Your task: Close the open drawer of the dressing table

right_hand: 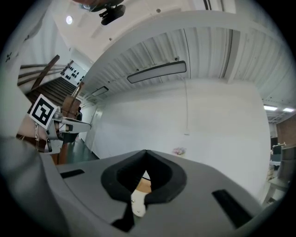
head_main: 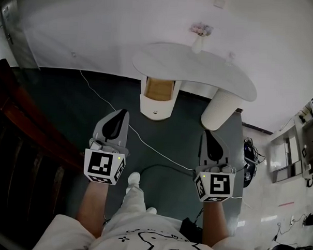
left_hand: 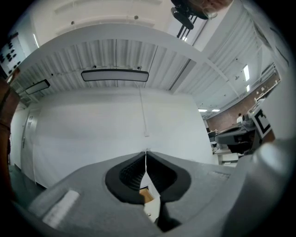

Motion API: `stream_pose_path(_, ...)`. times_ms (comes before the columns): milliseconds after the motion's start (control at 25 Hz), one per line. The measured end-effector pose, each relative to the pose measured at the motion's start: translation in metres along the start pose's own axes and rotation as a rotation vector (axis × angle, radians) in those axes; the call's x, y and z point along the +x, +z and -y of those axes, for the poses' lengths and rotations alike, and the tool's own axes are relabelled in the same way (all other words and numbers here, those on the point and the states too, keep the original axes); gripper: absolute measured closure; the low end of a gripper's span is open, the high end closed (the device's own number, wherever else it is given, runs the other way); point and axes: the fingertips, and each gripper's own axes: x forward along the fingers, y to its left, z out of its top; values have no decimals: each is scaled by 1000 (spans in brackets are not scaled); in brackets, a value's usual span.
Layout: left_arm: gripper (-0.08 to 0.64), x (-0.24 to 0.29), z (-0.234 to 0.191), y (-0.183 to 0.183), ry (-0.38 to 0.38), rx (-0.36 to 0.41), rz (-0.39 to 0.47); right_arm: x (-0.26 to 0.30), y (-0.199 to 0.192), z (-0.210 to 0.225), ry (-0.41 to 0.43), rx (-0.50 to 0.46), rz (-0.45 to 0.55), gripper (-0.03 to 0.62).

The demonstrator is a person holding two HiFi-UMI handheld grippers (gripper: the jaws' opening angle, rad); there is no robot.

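A white dressing table [head_main: 221, 73] with a curved top stands against the far wall. Its drawer [head_main: 159, 89] is pulled out, showing a brown wooden inside and a white rounded front [head_main: 156, 110] with a small knob. My left gripper [head_main: 118, 115] hangs shut in the air, short of the drawer and left of it. The right gripper [head_main: 208, 135] is shut too, lower and to the right, below the table's round leg [head_main: 218, 110]. Through the closed jaws the drawer [left_hand: 147, 196] shows in the left gripper view, and the drawer front [right_hand: 137, 203] in the right gripper view.
A small vase of pink flowers [head_main: 200, 35] stands on the tabletop. A white cable [head_main: 145, 143] runs across the dark floor. A dark wooden stair rail [head_main: 27, 126] is at the left; bags and gear [head_main: 248, 157] lie at the right. The person's legs and shoes [head_main: 134, 191] are below.
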Motion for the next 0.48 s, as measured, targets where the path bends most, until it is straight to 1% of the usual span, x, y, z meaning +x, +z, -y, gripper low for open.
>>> stream_pose_path(280, 541, 60, -39, -13, 5, -26, 2, 65, -7, 10, -9, 1, -27, 600)
stream_pose_path(480, 541, 108, -84, -30, 7, -47, -3, 127, -13, 8, -11, 2, -48, 600)
